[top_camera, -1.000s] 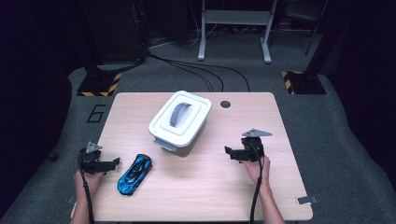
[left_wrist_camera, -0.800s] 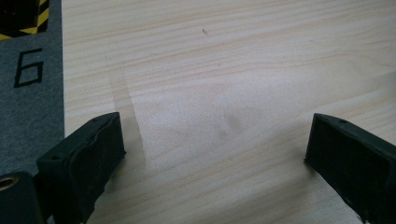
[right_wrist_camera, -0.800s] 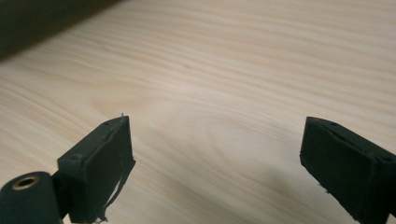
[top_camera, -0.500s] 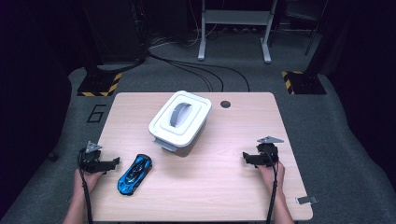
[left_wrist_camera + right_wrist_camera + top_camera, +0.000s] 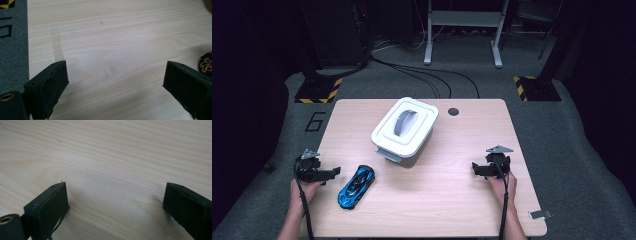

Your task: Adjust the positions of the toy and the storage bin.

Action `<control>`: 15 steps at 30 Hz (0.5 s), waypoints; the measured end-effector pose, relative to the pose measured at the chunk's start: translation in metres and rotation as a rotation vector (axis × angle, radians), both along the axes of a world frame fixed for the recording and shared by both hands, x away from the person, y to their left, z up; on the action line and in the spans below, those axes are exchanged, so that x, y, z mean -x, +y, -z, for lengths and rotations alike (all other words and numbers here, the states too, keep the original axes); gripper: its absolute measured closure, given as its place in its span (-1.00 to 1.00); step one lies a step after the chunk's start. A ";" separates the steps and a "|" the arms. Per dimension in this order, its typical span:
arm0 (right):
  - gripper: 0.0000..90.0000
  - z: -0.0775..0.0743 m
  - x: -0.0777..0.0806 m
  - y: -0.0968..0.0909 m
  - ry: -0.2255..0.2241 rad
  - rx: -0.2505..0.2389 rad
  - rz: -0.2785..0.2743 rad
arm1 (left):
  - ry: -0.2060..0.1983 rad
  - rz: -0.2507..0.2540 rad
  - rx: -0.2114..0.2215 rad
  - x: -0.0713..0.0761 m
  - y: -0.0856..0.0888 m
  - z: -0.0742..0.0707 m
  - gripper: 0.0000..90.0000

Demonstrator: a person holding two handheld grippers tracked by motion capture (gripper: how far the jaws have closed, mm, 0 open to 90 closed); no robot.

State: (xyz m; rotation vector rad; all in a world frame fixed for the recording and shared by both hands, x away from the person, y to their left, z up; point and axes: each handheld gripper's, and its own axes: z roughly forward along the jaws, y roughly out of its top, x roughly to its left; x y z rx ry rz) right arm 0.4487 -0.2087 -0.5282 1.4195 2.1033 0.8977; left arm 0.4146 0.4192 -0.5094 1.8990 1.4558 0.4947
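Blue and glossy, the toy car [image 5: 356,186] lies in the lower left of the high view, just right of the left gripper [image 5: 332,172] and not touching it; its wheel peeks in at the right edge of the left gripper view. The right gripper [image 5: 474,169] sits well apart, lower right, jaws just widened over bare wood. Both are released, empty. A "6" [image 5: 315,121] marks the floor.

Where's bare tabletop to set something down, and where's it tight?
Free: the wide stretch between the blue toy car and the right claw, in front of the white lidded box; also the far right corner past the table's round hole. Tight: between left claw, car and box.
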 end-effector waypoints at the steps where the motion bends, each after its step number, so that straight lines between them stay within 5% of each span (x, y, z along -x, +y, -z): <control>1: -0.89 0.000 0.000 0.001 -0.002 -0.010 0.012 | -0.002 -0.003 0.008 -0.001 -0.001 -0.002 -0.89; 7: -0.90 0.000 0.000 0.002 -0.002 -0.011 0.014 | 0.000 0.015 0.047 -0.006 -0.008 -0.016 -0.92; 15: -0.90 0.000 0.000 0.001 0.002 -0.009 0.005 | -0.043 0.087 0.040 -0.016 -0.035 -0.061 -0.92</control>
